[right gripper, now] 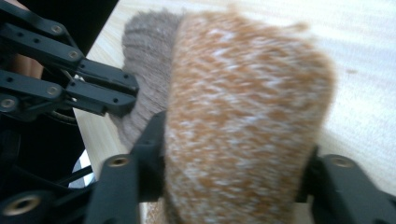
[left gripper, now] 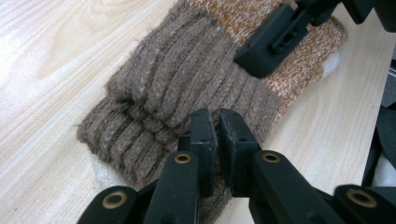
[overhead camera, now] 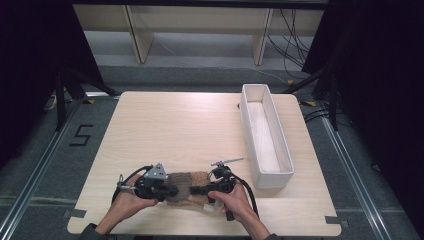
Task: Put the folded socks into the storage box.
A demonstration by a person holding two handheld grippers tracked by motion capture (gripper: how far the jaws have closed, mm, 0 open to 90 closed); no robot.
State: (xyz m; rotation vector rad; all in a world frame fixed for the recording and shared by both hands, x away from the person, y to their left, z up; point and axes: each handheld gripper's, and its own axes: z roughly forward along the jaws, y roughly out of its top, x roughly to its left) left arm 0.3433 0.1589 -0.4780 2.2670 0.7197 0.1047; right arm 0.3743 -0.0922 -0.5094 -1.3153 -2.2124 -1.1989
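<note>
A knitted sock (overhead camera: 186, 186) lies near the table's front edge, with a brown ribbed cuff (left gripper: 187, 79) and an orange-and-white mottled foot (right gripper: 247, 107). My left gripper (left gripper: 218, 126) is shut on the edge of the brown cuff; in the high view it (overhead camera: 172, 190) comes in from the left. My right gripper (right gripper: 231, 158) has its jaws wide apart on either side of the mottled foot, which bulges up between them. In the high view it (overhead camera: 195, 190) meets the sock from the right. One of its fingers (left gripper: 275, 37) hovers over the foot.
A long white tray (overhead camera: 248, 131) stands along the right side of the wooden table (overhead camera: 175, 130), close to my right hand. Past the far edge are a grey floor, wooden shelf legs and cables.
</note>
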